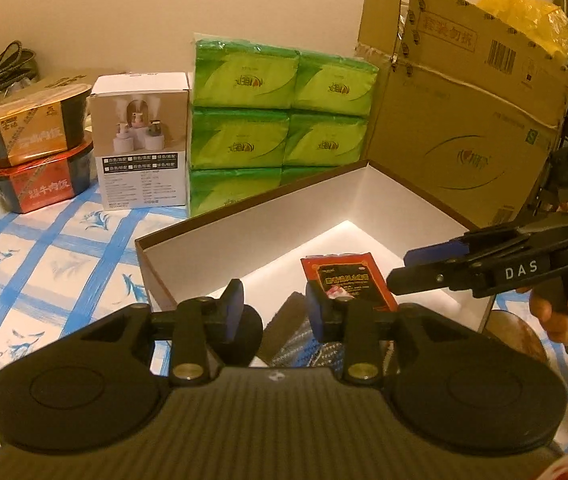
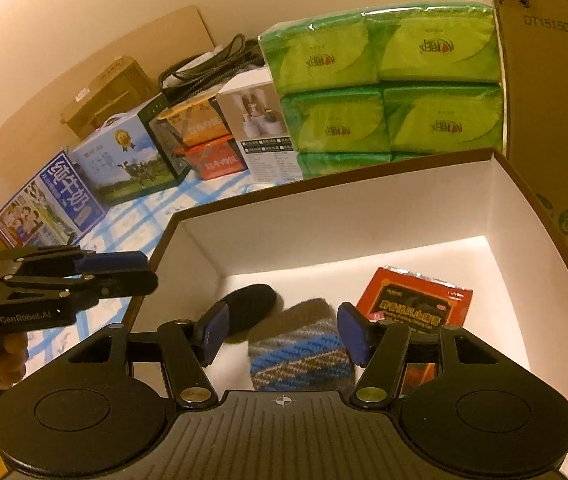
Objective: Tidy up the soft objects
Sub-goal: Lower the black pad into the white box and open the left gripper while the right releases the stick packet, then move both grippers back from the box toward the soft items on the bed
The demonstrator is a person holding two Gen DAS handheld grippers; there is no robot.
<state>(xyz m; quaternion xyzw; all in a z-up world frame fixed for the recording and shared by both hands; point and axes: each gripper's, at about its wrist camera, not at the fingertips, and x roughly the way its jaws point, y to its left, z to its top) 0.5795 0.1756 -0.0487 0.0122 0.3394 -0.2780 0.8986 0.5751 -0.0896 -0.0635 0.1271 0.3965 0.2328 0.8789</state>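
Knitted piece (image 2: 300,344), black pad (image 2: 249,306) and red packet (image 2: 412,304) are being kept in the white box (image 2: 324,216), both grippers (image 1: 271,304) (image 2: 281,330) being held open, empty; nothing else loose is being seen.

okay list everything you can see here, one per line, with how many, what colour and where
open box: one, white inside, brown rim, centre
knitted item: one, blue, grey and brown, inside box
black pad: one, inside box, left
red packet: one, red and black, inside box, right
tissue packs: six showing, green, stacked behind box
cardboard carton: one, brown, right
white product box: one, left of tissues
meal tubs: two, gold over red, far left
milk cartons: two, blue, left
tablecloth: one, blue-and-white check
left gripper: open, over box
right gripper: open, over knitted item
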